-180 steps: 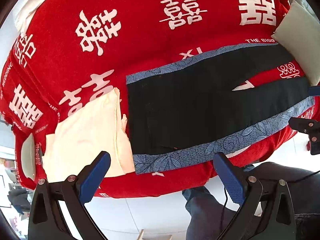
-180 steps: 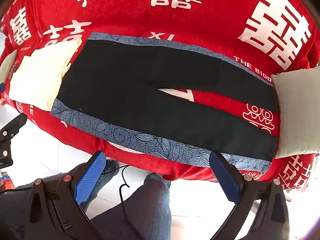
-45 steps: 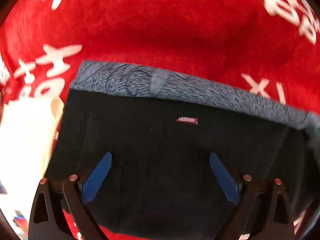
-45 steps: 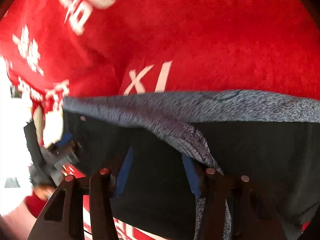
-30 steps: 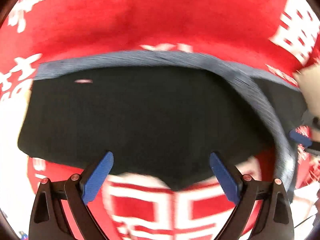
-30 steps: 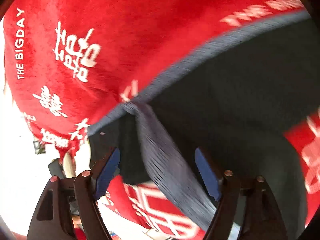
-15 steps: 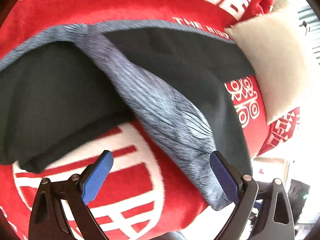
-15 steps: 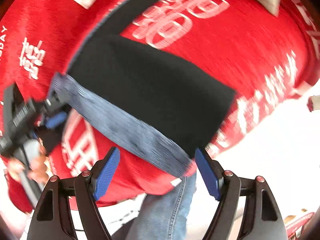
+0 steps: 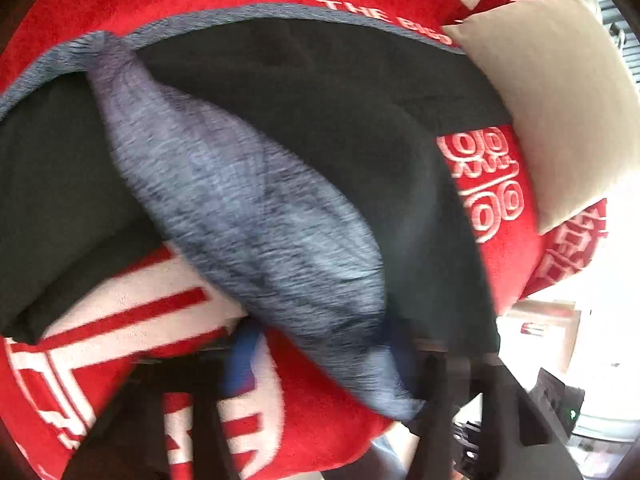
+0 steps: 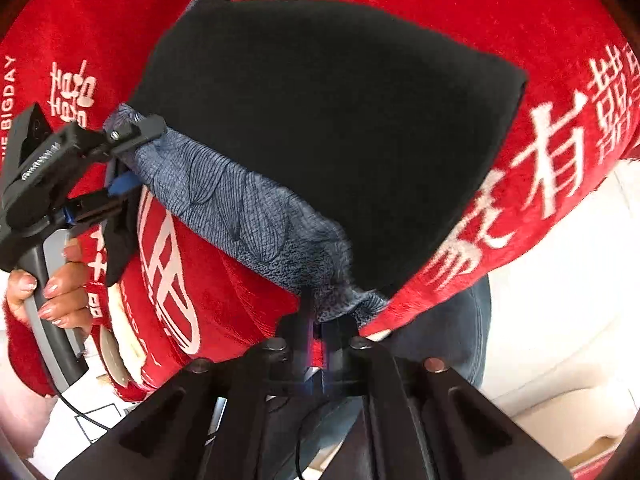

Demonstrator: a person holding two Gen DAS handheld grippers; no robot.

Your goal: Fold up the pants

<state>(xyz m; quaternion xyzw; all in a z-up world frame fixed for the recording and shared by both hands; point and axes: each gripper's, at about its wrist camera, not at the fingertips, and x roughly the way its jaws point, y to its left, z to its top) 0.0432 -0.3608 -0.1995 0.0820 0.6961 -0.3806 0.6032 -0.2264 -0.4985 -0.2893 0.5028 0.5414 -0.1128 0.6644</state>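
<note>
Black pants (image 10: 328,128) with a grey-blue patterned side band (image 10: 240,204), spread on a bed under a red blanket (image 10: 520,32) printed with white characters. One leg flat toward the far edge of the bed, running up to a cream pillow (image 9: 560,100) at the right end; the other leg lifted off the blanket and folded across, its band (image 9: 248,208) twisting from the far edge down toward the near edge. Right tool (image 10: 318,332) clamped tight on the band at the hem corner, over the near edge of the bed, fabric bunched between the closed fingers. Left tool (image 10: 124,160) seen from the right wrist camera pinching the same band further along, a blue pad (image 10: 122,182) pressed against the cloth, a hand (image 10: 52,284) with painted nails wrapped round its grey handle. In the left wrist view, heavily blurred: the left tool's (image 9: 320,344) blue finger (image 9: 240,360) beside the band, the other finger hidden by cloth. Jeans-clad legs (image 10: 452,340) below the near edge.
</note>
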